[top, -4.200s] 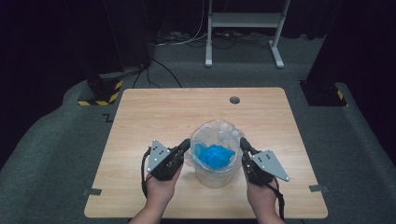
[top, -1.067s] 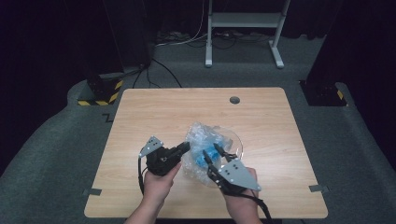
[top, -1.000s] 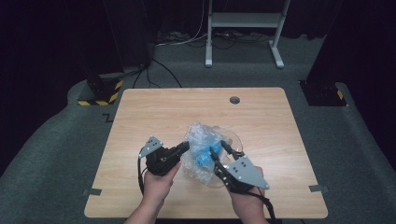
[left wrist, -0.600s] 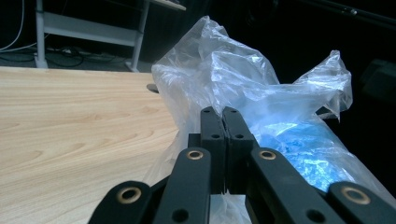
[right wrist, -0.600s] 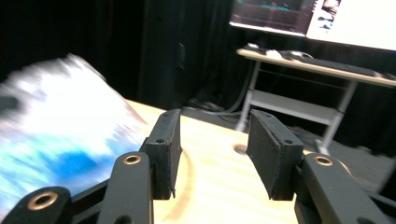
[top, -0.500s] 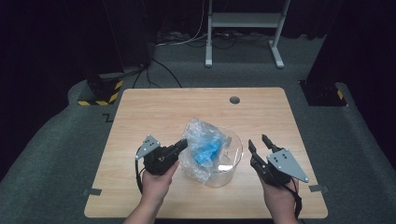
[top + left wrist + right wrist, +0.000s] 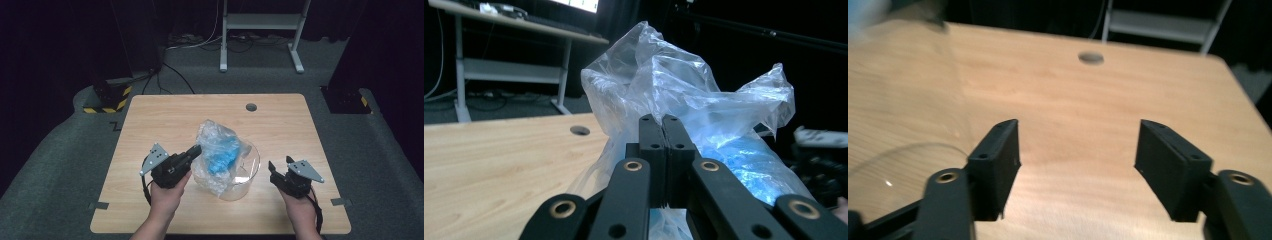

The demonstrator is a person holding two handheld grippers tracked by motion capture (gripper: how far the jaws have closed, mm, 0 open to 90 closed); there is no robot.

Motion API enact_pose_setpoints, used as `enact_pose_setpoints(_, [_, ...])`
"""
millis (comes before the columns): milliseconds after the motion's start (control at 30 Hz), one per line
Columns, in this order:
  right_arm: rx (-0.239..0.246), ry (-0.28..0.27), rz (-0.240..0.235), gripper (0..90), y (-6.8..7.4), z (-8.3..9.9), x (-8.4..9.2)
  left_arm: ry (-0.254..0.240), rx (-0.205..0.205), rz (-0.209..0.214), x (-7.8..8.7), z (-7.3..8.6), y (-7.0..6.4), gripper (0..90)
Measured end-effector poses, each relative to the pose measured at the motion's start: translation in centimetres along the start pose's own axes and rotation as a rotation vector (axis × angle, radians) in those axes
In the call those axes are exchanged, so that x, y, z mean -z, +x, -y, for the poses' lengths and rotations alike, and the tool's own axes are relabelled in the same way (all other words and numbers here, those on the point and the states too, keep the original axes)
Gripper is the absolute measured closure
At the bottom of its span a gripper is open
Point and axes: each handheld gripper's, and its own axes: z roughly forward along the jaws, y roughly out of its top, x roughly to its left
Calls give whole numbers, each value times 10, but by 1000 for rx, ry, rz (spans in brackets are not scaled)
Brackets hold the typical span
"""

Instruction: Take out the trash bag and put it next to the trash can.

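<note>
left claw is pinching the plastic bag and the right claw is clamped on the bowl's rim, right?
Not quite. The left claw does pinch the plastic bag, but the right claw is open on nothing, apart from the bowl, its jaws having just opened, as the right gripper view shows.

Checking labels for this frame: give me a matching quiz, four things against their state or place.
Things:
1. left gripper
2. right gripper
3. plastic bag
4. clear bowl

States or places:
A. open, nothing between its jaws, right of the bowl
B. stands on the table, bag partly inside it
C. shut, pinching thin plastic film
D. crumpled, clear, with something blue inside

Pairs: 1-C, 2-A, 3-D, 4-B
</note>
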Motion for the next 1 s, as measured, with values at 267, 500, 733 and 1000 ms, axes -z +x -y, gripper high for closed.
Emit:
enact_pose_setpoints(267, [-48, 108, 29, 241, -8, 17, -20, -54, -49, -4, 8, -9, -5, 892])
enact_pose_setpoints(500, [-69, 197, 67, 172, -12, 25, -30, -112, -81, -7, 15, -16, -5, 892])
enact_pose_setpoints(733, [-80, 276, 42, 160, -13, 36, -39, -183, -90, -13, 29, -26, -4, 892])
enact_pose_setpoints(1000, [-24, 343, 29, 151, -5, 45, -48, -220, -90, -13, 36, -33, -3, 892])
